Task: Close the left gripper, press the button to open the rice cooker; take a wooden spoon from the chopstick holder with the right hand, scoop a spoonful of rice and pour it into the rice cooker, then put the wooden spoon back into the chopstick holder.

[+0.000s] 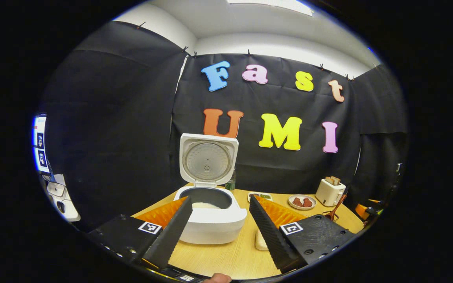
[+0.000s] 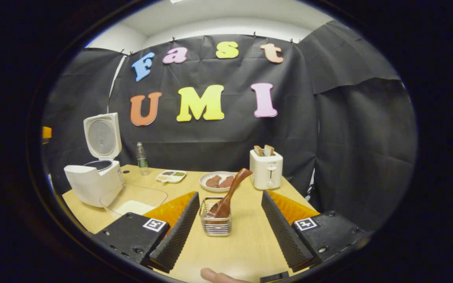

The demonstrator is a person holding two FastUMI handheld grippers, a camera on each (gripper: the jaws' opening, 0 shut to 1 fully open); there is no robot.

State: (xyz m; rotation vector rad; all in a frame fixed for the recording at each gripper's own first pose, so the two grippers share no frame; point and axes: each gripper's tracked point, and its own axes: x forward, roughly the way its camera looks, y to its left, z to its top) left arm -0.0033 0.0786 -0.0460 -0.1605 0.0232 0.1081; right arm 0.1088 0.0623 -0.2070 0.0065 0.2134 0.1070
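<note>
Glossy plastic rice cooker (wooden spoon, wire chopstick holder)

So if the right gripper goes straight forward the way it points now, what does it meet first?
Most likely the chopstick holder, which stands between the open fingers of the right gripper, with the wooden spoon leaning in it. Depth is unclear, but nothing nearer lies in that line.

Both views are evenly lit from above; in the left gripper view a ceiling light glows at the top edge. The table is bright with soft, faint shadows. Fisheye bending curves the edges strongly. The centre is sharp; things at the rim look slightly smeared, perhaps from the lens. No strong glare.
</note>
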